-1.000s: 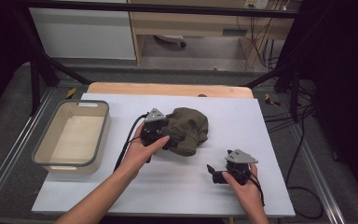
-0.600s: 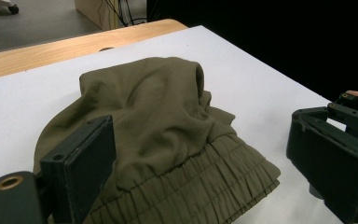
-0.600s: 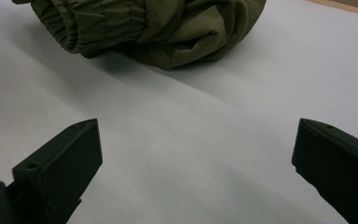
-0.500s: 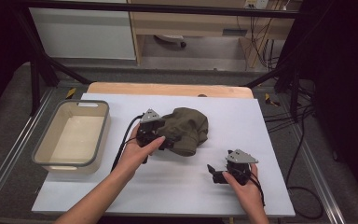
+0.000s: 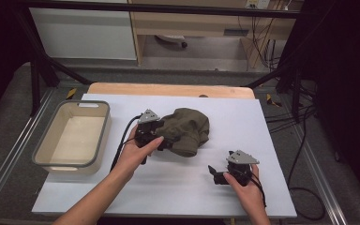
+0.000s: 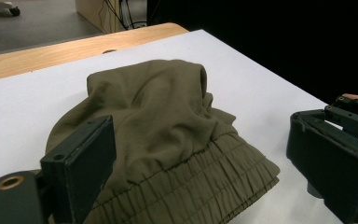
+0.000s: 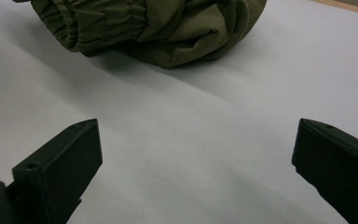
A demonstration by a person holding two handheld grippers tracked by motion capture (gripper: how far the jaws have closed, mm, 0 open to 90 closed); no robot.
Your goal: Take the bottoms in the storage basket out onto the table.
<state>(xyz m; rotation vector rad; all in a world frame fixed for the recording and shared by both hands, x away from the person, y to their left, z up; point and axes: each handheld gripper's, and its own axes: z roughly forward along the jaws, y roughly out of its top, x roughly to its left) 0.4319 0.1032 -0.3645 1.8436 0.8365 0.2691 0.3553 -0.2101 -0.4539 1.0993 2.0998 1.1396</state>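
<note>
Left gripper (image 5: 161, 140) has edged slightly along the garment (image 5: 187, 130), jaws wide over its hem (ungrasped); right gripper (image 5: 215, 172) idles open

Black gripper (image 5: 166, 140) bodies, grey three-cornered top plates, trailing black cables; forearms apparently sleeveless.

Olive-green garment (image 5: 186, 131), plain, no print; same olive on the gathered elastic band. Counter (image 5: 272, 140) top white, plain, with a light wood strip along the far edge. Bin (image 5: 104, 136) beige to cream inside, grey rim. Left tongs (image 5: 168, 139) black, grey plate on top, black cable. Right tongs (image 5: 213, 174) black too, same grey plate. Floor grey. Cabinet at the back white, next to it light wood.
</note>
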